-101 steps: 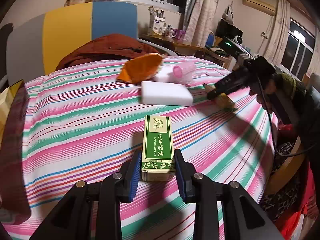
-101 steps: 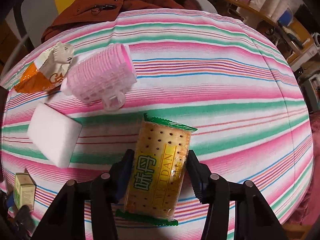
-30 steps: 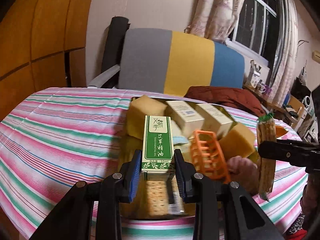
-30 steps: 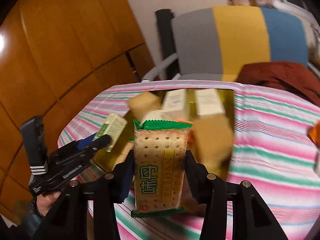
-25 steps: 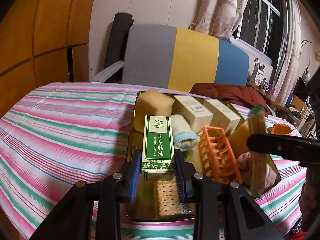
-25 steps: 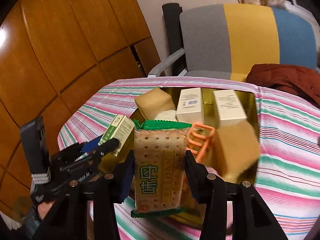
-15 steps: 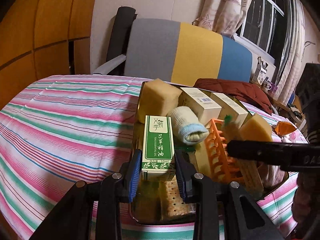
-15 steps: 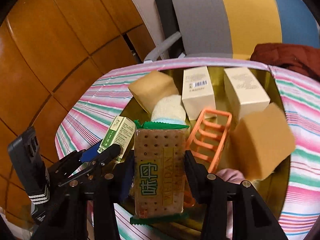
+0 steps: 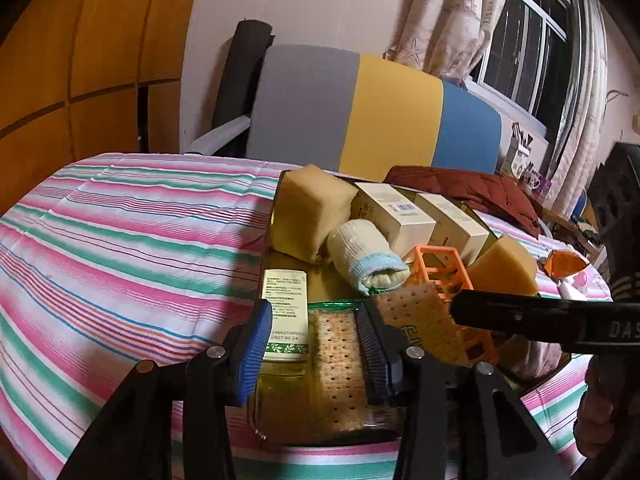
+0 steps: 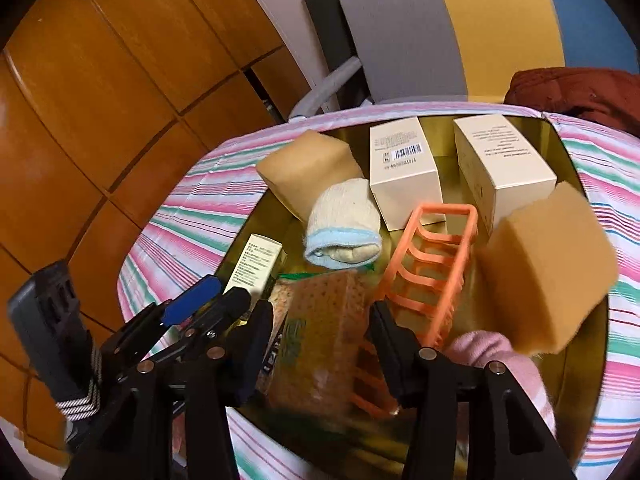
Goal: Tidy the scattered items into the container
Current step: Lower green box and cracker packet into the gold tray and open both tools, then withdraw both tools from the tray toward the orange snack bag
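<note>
Container: gold tin (image 10: 560, 148) on the striped tablecloth (image 9: 120, 240), with a grey, yellow and blue chair (image 9: 360, 120) behind it
Left claw: left gripper (image 9: 314, 344) released, blue pads spread, hanging over the tin's near left corner; nothing clamped
Green oil box: small box (image 9: 285, 312) lying flat in the tin's near left corner, printed back up, just inside the left pad; its far end points toward the tin's middle
Right claw: right gripper (image 10: 320, 344) released, jaws wide apart over the near edge of the tin
Cracker pack: cracker pack (image 10: 320, 320) blurred between the right jaws, not pinched by either; whether it rests on the tin floor cannot be told
Second crackers: another cracker packet (image 9: 340, 360) lies flat in the tin beside the small box
Orange rack: orange rack (image 10: 432, 264) in the tin's centre, right of the cracker pack
Rolled sock: sock (image 10: 344, 232) in the tin, beyond the cracker pack
Sponges: one tan sponge (image 10: 308, 168) at the tin's far left, one (image 10: 548, 268) at its right side
Cream boxes: two cartons (image 10: 404, 172) along the tin's far wall
Pink cloth: pink fabric (image 10: 500, 352) at the tin's near right
</note>
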Tool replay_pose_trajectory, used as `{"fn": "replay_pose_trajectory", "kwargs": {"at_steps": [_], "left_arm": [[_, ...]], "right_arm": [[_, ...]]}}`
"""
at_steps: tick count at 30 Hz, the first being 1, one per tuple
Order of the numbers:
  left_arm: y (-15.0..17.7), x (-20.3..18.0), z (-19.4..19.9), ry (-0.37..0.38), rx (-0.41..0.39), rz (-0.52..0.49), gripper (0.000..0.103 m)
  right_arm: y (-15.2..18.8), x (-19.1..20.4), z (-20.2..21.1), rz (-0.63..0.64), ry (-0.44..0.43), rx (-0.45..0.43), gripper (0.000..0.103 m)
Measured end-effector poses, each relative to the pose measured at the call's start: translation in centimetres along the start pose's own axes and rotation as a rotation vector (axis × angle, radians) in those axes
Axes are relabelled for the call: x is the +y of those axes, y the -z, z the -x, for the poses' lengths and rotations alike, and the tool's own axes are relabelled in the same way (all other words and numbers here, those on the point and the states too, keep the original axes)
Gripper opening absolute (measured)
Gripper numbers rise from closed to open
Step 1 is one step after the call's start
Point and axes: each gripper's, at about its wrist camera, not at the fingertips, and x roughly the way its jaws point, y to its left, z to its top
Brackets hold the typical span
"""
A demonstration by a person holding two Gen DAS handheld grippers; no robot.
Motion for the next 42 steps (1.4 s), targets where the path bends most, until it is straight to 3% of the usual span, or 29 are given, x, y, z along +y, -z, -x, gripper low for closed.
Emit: {"fn": "replay_pose_trajectory", "kwargs": {"at_steps": [6,12,20,25,42], "left_arm": [[0.7,-0.5,0.9,-0.025,-0.012,-0.010,0.045],[1.0,-1.3,1.3,-0.083,-0.002,-0.027,0.046],[0.8,-3.0,2.5,-0.133,-0.016,-0.029,0.059],[0.8,-4.8,3.4,-0.143,-0.017,-0.058,0.059],[1.9,-13.3,4.5,-0.052,-0.016,-0.220,0.060]], "right_arm": [[1.7,0.2,1.2,0.055,0.000,-0.007,0.052],[2.9,0.6,0.2,0.108,0.005,0.028,0.039],[3.2,0.3,1.0,0.103,0.005,0.002,0.039],[3.5,0.0,2.9,0.100,0.010,-0.040,0.039],[5.9,-6.4,10.9,0.004,0.097,-0.186,0.040]]}}
